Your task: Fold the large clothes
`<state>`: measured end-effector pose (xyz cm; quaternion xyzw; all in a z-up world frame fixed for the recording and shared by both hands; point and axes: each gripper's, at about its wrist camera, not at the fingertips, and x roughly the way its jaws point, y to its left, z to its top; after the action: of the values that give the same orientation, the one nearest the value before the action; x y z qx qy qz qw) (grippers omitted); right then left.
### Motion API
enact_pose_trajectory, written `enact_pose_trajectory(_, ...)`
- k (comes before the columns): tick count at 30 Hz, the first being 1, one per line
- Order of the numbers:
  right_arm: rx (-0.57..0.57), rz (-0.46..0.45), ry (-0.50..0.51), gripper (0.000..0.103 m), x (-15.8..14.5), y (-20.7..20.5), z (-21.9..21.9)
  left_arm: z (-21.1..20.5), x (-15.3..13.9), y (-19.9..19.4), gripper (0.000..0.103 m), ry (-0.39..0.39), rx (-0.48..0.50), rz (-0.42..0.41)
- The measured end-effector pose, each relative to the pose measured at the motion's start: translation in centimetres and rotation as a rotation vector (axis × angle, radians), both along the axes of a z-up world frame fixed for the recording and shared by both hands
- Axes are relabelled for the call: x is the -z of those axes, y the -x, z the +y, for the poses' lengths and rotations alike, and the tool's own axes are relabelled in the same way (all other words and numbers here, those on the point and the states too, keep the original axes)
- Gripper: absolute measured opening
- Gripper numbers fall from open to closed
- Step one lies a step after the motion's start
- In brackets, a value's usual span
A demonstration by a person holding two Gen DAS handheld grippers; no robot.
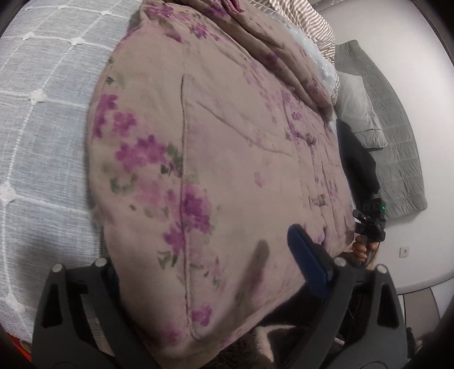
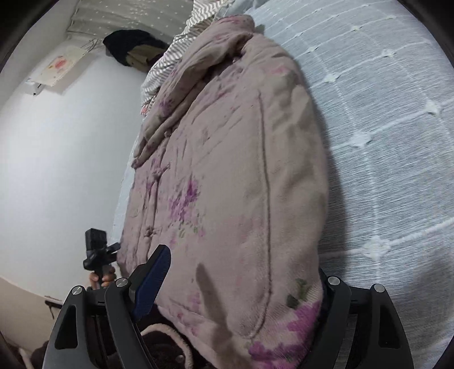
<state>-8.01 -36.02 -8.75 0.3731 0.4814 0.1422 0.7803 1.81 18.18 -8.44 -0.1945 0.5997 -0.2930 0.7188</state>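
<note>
A padded mauve jacket with purple flowers (image 1: 221, 159) lies flat on the bed, buttons up, sleeve folded across its top. In the left wrist view its hem lies between my wide-spread fingers; the left gripper (image 1: 204, 272) is open around the hem corner, blue pad (image 1: 306, 261) on top. The right gripper shows far right (image 1: 369, 221). In the right wrist view the jacket (image 2: 232, 176) fills the middle; the right gripper (image 2: 238, 283) is open astride the other hem corner, blue pad (image 2: 153, 278) at left. The left gripper (image 2: 98, 252) shows beyond.
A grey-blue bedspread with white grid stitching (image 1: 42, 113) covers the bed. Striped fabric (image 1: 306, 17) lies past the jacket. A grey quilt (image 1: 397, 142) and a dark garment (image 1: 357, 159) lie by the white wall. Dark fleece (image 2: 164, 340) is below the hem.
</note>
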Motion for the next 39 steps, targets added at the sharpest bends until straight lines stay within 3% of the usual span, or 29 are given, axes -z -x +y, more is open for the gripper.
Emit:
enact_pose_trajectory(1, -0.011, 0.001, -0.012, 0.07, 0.1, -0.2, 0.2, -0.3, 0.0, 0.0, 0.067, -0.013, 0.004, 0.0)
enact_pose_trajectory(2, -0.019, 0.005, -0.024, 0.063, 0.0, -0.2, 0.5, -0.6, 0.0, -0.1, 0.057, -0.031, 0.002, 0.004)
enact_pose_trajectory(4, -0.036, 0.022, -0.065, 0.03, 0.5, -0.9, 1.0, -0.8, 0.2, -0.2, 0.033, -0.054, -0.02, 0.02)
enact_pose_trajectory(7, -0.044, -0.007, -0.064, 0.022, -0.6, -1.1, 1.8, -1.0, -1.3, 0.2, 0.024, -0.026, -0.056, -0.021)
enact_pose_trajectory(15, -0.01, -0.307, -0.057, 0.017, -10.2, 0.9, 3.7, -1.8, -11.2, 3.0, 0.02, 0.111, -0.113, -0.312)
enact_pose_trajectory(20, 0.009, -0.412, -0.054, 0.017, -14.4, 3.5, 4.0, -1.0, -16.3, 5.1, 0.02, 0.202, -0.125, -0.423)
enact_pose_trajectory(27, 0.041, -0.579, -0.021, 0.017, -21.1, 10.2, 4.7, 1.7, -22.1, 9.3, 0.02, 0.304, -0.094, -0.546)
enact_pose_trajectory(32, 0.082, -0.594, -0.028, 0.017, -22.4, 10.6, 3.9, 2.3, -21.9, 8.0, 0.022, 0.316, -0.112, -0.52)
enact_pose_trajectory(37, 0.139, -0.473, -0.021, 0.018, -19.6, 4.5, 3.0, 1.9, -18.5, 2.3, 0.023, 0.27, -0.196, -0.387)
enact_pose_trajectory(39, 0.166, -0.437, -0.014, 0.018, -18.5, 2.0, 2.3, 1.4, -17.7, -0.1, 0.024, 0.241, -0.214, -0.381)
